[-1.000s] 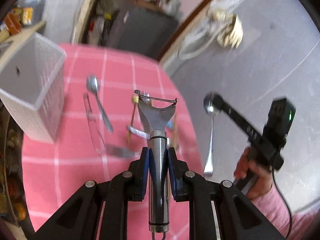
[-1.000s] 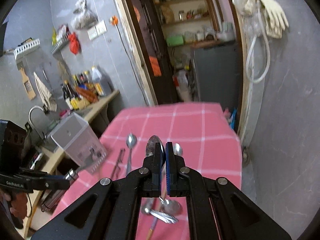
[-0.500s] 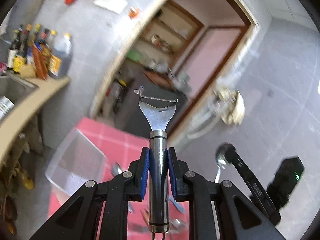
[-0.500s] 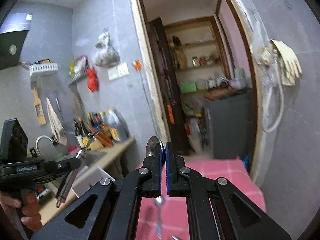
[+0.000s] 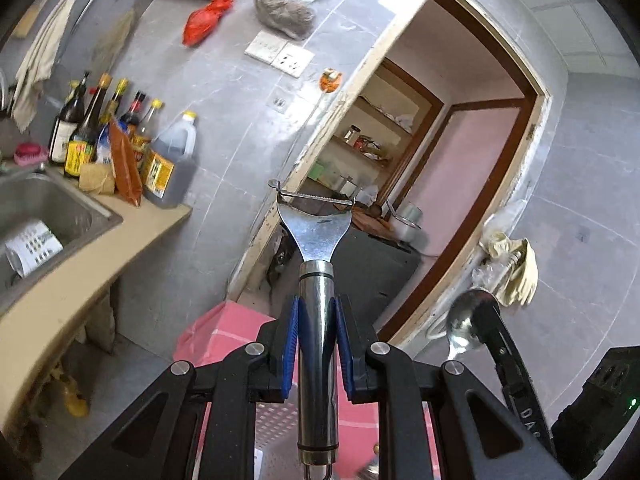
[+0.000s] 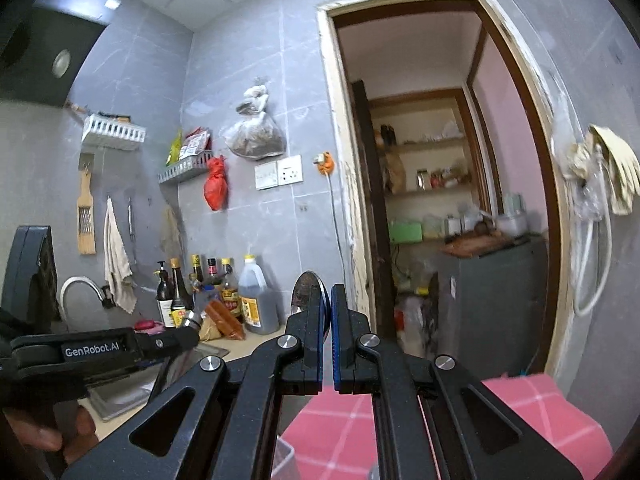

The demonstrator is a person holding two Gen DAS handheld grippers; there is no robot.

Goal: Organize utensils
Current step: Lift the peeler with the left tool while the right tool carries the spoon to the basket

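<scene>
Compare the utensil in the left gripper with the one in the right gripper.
The peeler has a thick round steel handle and a forked head with a blade; the spoon ends in an oval bowl. The left gripper clamps the peeler's handle; the right gripper pinches the spoon near its bowl. Both are shiny metal and lifted.

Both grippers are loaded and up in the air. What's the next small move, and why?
Probably tip the left gripper down toward the white basket below it. It grips a peeler by the handle, pointing at the doorway, and the right gripper pinches a spoon; neither is binned yet.
</scene>
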